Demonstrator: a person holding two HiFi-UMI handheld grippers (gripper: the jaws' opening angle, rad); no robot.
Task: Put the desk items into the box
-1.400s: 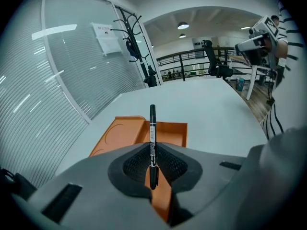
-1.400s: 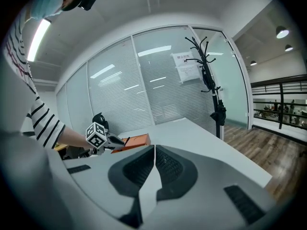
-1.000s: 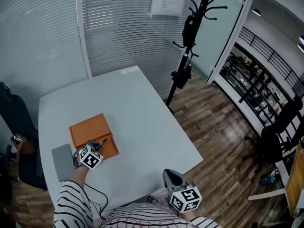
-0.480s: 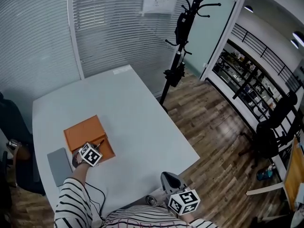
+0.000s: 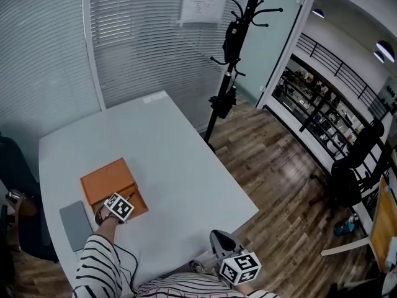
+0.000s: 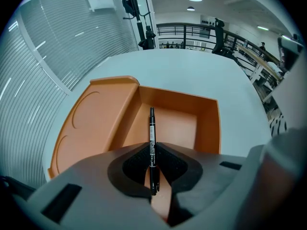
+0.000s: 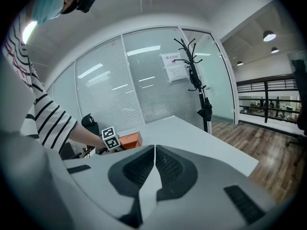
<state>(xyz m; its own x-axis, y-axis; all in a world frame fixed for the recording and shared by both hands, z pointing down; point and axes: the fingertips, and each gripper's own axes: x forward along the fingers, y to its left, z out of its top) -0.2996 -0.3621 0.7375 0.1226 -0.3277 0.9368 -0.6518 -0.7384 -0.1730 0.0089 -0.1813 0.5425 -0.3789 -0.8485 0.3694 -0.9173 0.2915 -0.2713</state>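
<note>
Change: the left gripper has sunk toward the orange box, and the black pen pinched between its pads now points into the open compartment.
Meaning: release looks close, though the pen is not yet laid down.
Box place: by the table's left edge, toward the near corner.
Right gripper: jaws pressed together, empty, at the near edge.
Around: a grey flat pad just beside the box.
In the way: only the compartment walls.

The orange box lay on the white table, a grey pad just beside it. The left gripper, a pen at its tip, hung over the box's near corner. The right gripper stood well apart.
</note>
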